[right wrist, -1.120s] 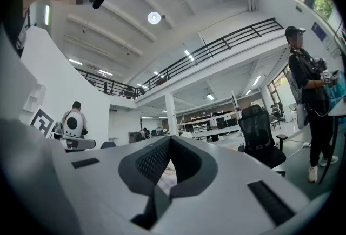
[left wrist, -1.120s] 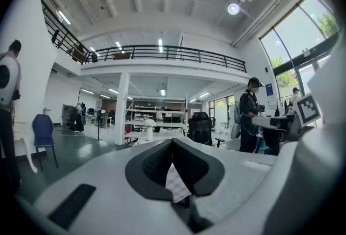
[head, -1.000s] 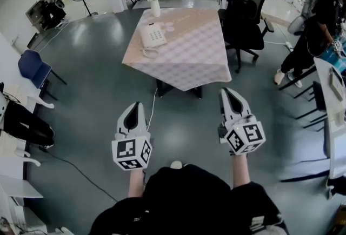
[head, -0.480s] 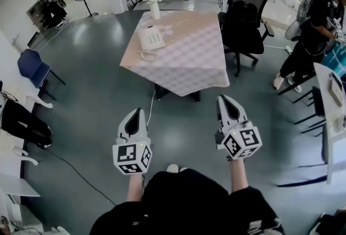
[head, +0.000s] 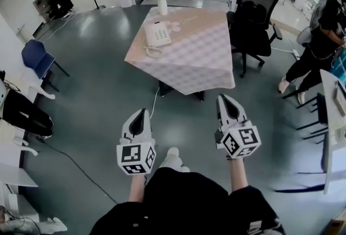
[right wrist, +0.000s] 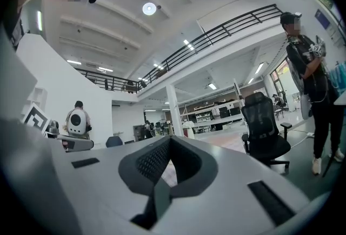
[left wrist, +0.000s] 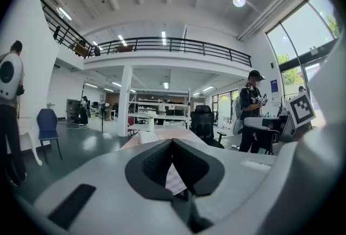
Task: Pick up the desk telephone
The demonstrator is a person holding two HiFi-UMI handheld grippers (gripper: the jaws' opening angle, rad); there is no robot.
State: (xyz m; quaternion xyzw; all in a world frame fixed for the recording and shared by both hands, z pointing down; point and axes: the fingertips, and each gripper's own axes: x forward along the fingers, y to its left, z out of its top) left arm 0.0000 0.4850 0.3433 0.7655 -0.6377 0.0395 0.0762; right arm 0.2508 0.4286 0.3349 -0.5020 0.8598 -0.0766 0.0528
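The white desk telephone (head: 156, 34) lies on the left part of a table (head: 189, 61) covered with a pale checked cloth, its coiled cord at its near side. Both grippers hang over the grey floor, well short of the table. My left gripper (head: 141, 113) is shut with nothing in it, and it points toward the table's near left corner. My right gripper (head: 226, 99) is also shut and empty, just below the cloth's near right corner. In the left gripper view the closed gripper (left wrist: 173, 143) points at the table (left wrist: 162, 134) far ahead. The right gripper (right wrist: 170, 140) shows closed too.
A white vase with flowers (head: 162, 2) stands behind the telephone. A black office chair (head: 255, 15) is at the table's right side. A person (head: 319, 39) stands far right by a desk. A blue chair (head: 35, 58) is at left. A cable (head: 81, 172) crosses the floor.
Both grippers have sunk a little in the head view, still shut. The wearer's shoe has come into sight between them. The telephone has not moved.
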